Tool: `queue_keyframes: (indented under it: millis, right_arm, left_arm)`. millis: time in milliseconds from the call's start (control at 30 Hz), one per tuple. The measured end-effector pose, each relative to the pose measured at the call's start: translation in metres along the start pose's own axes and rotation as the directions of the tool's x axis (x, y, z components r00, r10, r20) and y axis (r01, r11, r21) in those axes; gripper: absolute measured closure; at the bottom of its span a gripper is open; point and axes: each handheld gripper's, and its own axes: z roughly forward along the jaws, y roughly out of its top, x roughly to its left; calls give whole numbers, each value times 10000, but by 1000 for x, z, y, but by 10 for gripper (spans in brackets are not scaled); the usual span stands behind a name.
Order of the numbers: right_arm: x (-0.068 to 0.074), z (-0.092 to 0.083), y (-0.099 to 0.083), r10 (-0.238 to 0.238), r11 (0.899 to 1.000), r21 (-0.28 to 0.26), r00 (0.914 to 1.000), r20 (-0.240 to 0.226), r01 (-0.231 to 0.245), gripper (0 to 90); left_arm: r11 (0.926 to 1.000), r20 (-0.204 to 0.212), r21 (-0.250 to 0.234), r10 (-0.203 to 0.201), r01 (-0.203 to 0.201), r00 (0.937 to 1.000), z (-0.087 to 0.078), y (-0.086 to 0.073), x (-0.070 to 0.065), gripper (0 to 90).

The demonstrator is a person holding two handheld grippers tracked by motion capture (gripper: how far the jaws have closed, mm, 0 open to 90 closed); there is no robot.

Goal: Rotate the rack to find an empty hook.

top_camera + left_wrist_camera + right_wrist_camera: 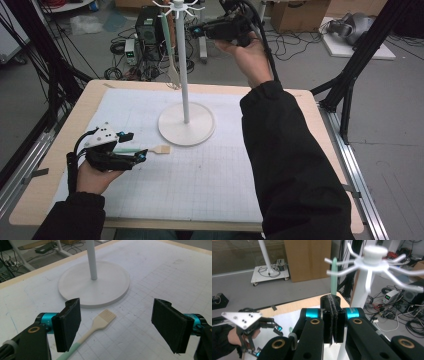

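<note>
Lower left of the high view: left gripper, jaws wide, straddled brush, ungrasped. Upper centre: right gripper, jaws shut, apparently empty, beside rack. Next: close on brush.

right gripper jaw edge: small white print was there, too blurred to read
everything else: no legible text, labels or numbers

A wooden table carries a white gridded mat, bearing a rack's round base and a brush.
</note>
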Motion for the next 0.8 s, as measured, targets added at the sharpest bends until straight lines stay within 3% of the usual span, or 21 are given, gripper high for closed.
queue_keyframes:
  millis: [400, 800]
  right_arm:
    - [4, -13, -33, 427, 9991, 74, 9988, -222, -425, 746]
    - [9, -13, -61, 603, 9980, 212, 9973, -412, -595, 644]
  left_arm:
    - [10000, -5, 46, 10, -10, 10000, -1, 0, 1, 242]
    - [10000, -42, 38, -39, 39, 10000, -2, -2, 3, 243]
